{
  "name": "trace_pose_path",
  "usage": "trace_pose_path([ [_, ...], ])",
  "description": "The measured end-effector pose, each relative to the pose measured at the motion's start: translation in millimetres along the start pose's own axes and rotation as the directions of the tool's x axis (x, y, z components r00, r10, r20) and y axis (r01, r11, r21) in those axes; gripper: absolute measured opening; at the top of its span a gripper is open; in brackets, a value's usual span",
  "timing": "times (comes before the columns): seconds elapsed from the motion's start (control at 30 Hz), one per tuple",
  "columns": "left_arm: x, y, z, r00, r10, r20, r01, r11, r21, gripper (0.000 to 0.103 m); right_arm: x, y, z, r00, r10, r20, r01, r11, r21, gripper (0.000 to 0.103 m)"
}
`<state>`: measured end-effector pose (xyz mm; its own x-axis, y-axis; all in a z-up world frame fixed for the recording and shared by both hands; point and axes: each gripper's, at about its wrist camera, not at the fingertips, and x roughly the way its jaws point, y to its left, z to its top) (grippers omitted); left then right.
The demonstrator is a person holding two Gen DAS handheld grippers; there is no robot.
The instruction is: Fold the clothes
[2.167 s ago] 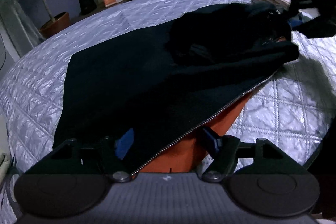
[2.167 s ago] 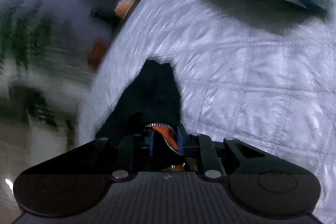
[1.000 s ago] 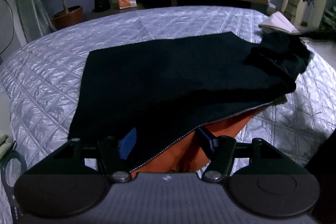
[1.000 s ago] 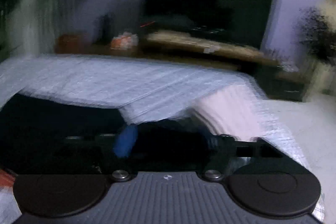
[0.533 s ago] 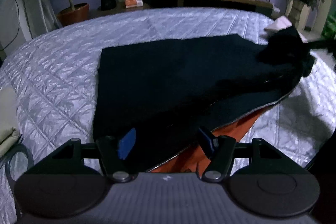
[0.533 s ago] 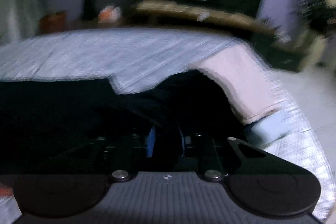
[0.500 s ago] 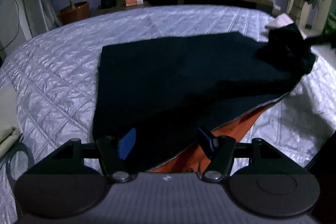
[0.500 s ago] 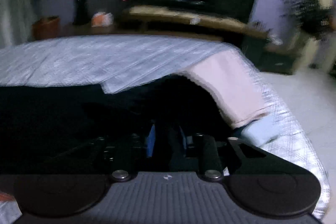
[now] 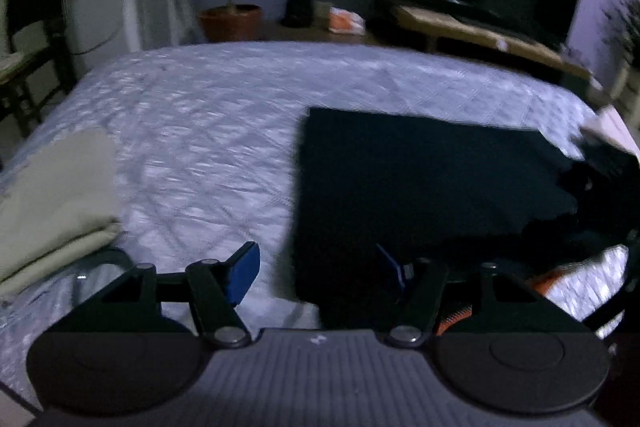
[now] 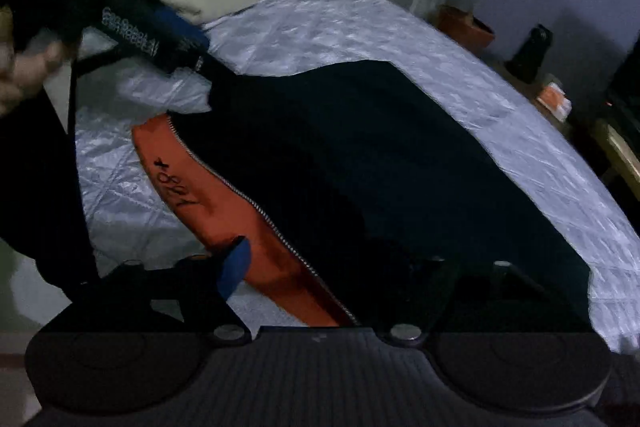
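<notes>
We hold our left gripper (image 9: 316, 269) low over the near edge of the bed (image 9: 208, 115), its blue-tipped fingers (image 9: 242, 271) spread wide with nothing between them. The black jacket (image 9: 420, 179) lies flat on the quilted silver bedspread, toward the bed's right side; its left edge runs just inside the gap between our left fingers, though neither pad touches it that we can see. A folded beige garment (image 9: 56, 195) sits at the bed's left edge, well apart from the jacket.

From the right wrist view, our right gripper (image 10: 336, 267) hovers over the jacket (image 10: 380, 163) — also spread apart, holding nothing. Its right finger is lost against the dark cloth, so we can only place the blue left finger (image 10: 234, 267) clearly. The jacket's orange lining (image 10: 208, 195) shows along the near side, bordered by a silver zipper (image 10: 260, 211), with dark handwriting on the orange. In that same view the other gripper (image 10: 160, 35) sits at the jacket's far corner, with a hand (image 10: 24, 75) behind it — both blurred.
</notes>
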<state>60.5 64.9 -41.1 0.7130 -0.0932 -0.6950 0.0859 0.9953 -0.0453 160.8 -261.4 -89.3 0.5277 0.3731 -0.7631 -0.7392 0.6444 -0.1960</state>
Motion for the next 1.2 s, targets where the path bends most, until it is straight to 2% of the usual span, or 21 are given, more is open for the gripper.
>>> trace_pose_path([
  [0.03,-0.4,6.4,1.6,1.0,0.012,0.009,-0.012,1.0,-0.025,0.06,4.7,3.2,3.3,1.0,-0.008,0.005,0.008,1.0,0.001,0.084],
  [0.1,-4.4,19.1,3.3,0.999,0.037,0.022,-0.036,0.996,-0.082,0.06,12.0,4.8,10.7,1.0,-0.011,0.017,0.01,0.999,0.04,0.064],
  [0.13,-5.7,25.6,3.8,0.998,0.05,0.027,-0.047,0.992,-0.114,0.06,15.4,2.4,14.9,1.0,0.001,0.022,-0.003,0.996,0.086,0.042],
  [0.17,-6.6,31.8,5.0,0.998,0.057,0.031,-0.052,0.989,-0.138,0.06,20.6,3.0,19.7,1.0,-0.008,0.023,0.006,0.993,0.115,0.032],
  [0.27,-12.6,40.1,6.7,0.996,0.073,0.052,-0.063,0.983,-0.173,0.06,36.0,7.4,40.0,0.999,-0.024,0.04,0.017,0.985,0.172,0.021],
  [0.37,-16.3,45.1,7.6,0.994,0.09,0.069,-0.074,0.977,-0.201,0.06,45.9,27.4,63.8,0.996,0.016,0.084,-0.029,0.987,0.16,0.019],
  [0.43,-18.0,47.2,7.9,0.992,0.101,0.078,-0.082,0.972,-0.218,0.06,53.2,44.5,78.3,0.988,0.111,0.106,-0.123,0.985,0.118,0.02],
  [0.5,-19.7,49.4,8.3,0.99,0.113,0.087,-0.09,0.968,-0.236,0.06,56.1,56.7,84.5,0.97,0.223,0.101,-0.231,0.97,0.077,0.025],
  [0.53,-20.5,50.5,8.5,0.989,0.119,0.092,-0.093,0.965,-0.244,0.06,52.7,61.7,83.3,0.965,0.236,0.113,-0.243,0.968,0.054,0.03],
  [0.57,-19.5,49.7,8.3,0.989,0.116,0.091,-0.091,0.966,-0.242,0.06,46.4,57.5,79.0,0.963,0.239,0.123,-0.25,0.965,0.082,0.036],
  [0.63,-17.3,48.0,8.0,0.99,0.11,0.087,-0.086,0.967,-0.239,0.06,31.8,42.0,68.6,0.96,0.242,0.141,-0.265,0.948,0.179,0.039],
  [0.7,-13.8,43.9,7.5,0.993,0.092,0.076,-0.073,0.972,-0.222,0.061,4.8,16.2,50.7,0.966,0.175,0.189,-0.224,0.935,0.276,0.042],
  [0.73,-12.4,40.1,6.8,0.994,0.084,0.064,-0.069,0.977,-0.204,0.061,-11.4,2.2,39.9,0.973,0.11,0.201,-0.17,0.936,0.31,0.044],
  [0.8,-10.3,32.6,6.0,0.996,0.077,0.054,-0.068,0.984,-0.164,0.06,-43.1,-19.5,16.6,0.982,-0.058,0.18,-0.004,0.946,0.325,0.051],
  [0.87,-8.0,25.0,5.2,0.997,0.066,0.049,-0.059,0.99,-0.131,0.06,-66.2,-39.5,-5.9,0.968,-0.21,0.141,0.162,0.943,0.291,0.069],
  [0.9,-6.3,22.1,5.0,0.997,0.061,0.045,-0.055,0.991,-0.121,0.06,-70.8,-44.9,-14.2,0.962,-0.249,0.112,0.215,0.944,0.251,0.071],
  [0.97,-3.1,17.3,4.6,0.998,0.056,0.034,-0.053,0.993,-0.106,0.06,-68.0,-49.5,-28.1,0.963,-0.268,0.024,0.264,0.958,0.108,0.068],
  [1.0,-1.6,15.4,4.3,0.998,0.056,0.027,-0.053,0.993,-0.102,0.06,-65.4,-50.5,-33.0,0.963,-0.271,0.004,0.27,0.96,0.076,0.068],
  [1.17,5.4,6.8,0.8,0.998,0.056,-0.016,-0.057,0.996,-0.071,0.061,-38.4,-60.1,-44.4,0.975,-0.211,-0.07,0.215,0.975,0.054,0.066],
  [1.2,7.3,4.2,-0.9,0.998,0.059,-0.03,-0.061,0.996,-0.057,0.061,-35.6,-63.3,-44.6,0.978,-0.189,-0.09,0.194,0.979,0.056,0.062],
])
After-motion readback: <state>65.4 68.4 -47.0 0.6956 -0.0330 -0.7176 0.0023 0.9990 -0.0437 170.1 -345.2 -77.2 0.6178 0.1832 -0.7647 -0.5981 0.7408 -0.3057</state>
